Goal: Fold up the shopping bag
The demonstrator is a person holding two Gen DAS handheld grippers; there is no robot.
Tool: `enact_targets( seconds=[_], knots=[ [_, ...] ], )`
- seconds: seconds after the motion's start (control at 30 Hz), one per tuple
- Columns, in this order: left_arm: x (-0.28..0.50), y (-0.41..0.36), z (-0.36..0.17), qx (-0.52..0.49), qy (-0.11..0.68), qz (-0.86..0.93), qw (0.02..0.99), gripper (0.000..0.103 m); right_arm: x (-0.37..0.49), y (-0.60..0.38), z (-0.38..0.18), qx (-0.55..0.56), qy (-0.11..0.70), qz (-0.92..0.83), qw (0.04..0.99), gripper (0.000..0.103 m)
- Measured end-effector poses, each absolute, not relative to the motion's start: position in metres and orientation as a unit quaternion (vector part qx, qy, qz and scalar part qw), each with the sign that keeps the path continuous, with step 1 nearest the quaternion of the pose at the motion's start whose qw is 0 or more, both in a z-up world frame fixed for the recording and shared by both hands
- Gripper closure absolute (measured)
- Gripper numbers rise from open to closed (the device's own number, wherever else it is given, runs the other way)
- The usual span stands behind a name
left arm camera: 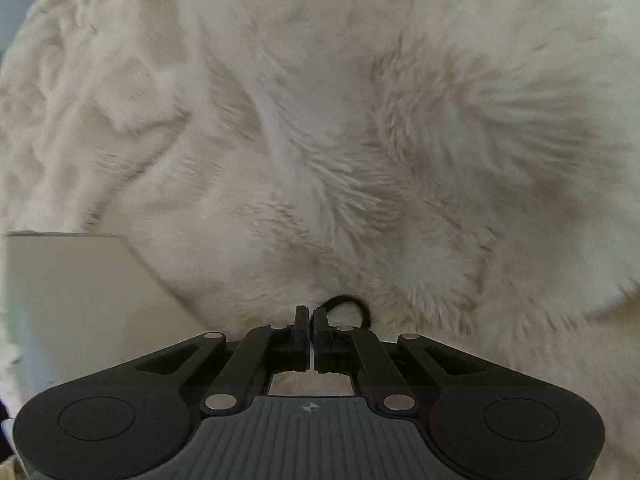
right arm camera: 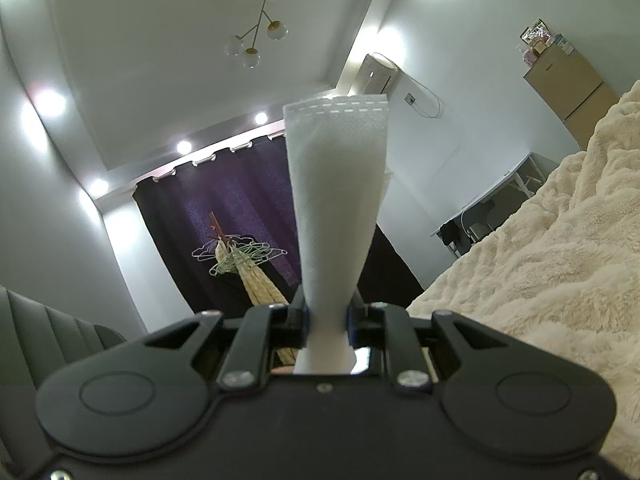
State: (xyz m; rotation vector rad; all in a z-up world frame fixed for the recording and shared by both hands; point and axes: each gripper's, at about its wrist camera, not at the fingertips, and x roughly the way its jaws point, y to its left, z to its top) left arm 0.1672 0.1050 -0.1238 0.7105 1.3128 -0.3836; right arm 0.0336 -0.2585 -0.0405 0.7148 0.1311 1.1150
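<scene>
Cream plush blanket [left arm camera: 360,140] spreads ahead of the left claw [left arm camera: 311,316], pressed together beside a black cord loop [left arm camera: 352,306]; the right claw [right arm camera: 326,312] pinches the white shopping bag strip [right arm camera: 338,184], its long axis running straight forward from the fingers, ceilingward

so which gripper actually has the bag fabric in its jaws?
The right gripper: its jaws pinch a white stitched fabric strip that stands up from them. The left gripper has jaws nearly together above the furry blanket, holding no fabric.
</scene>
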Motion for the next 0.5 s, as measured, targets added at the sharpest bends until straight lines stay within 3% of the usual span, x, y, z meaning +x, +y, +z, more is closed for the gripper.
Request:
enact_targets(
  seconds=[0.33,0.43,0.5],
  knots=[
    [0.172,0.106,-0.153,0.317,0.646,-0.167,0.674,0.101,0.032,-0.262,-0.04,0.334,0.057,0.511,0.79,0.084],
    [0.172,0.106,-0.16,0.322,0.654,-0.153,0.667,0.09,0.032,-0.263,-0.041,0.334,0.057,0.509,0.791,0.083],
    [0.172,0.107,-0.158,0.32,0.658,-0.152,0.664,0.089,0.031,-0.263,-0.041,0.334,0.058,0.509,0.791,0.083]
  ],
)
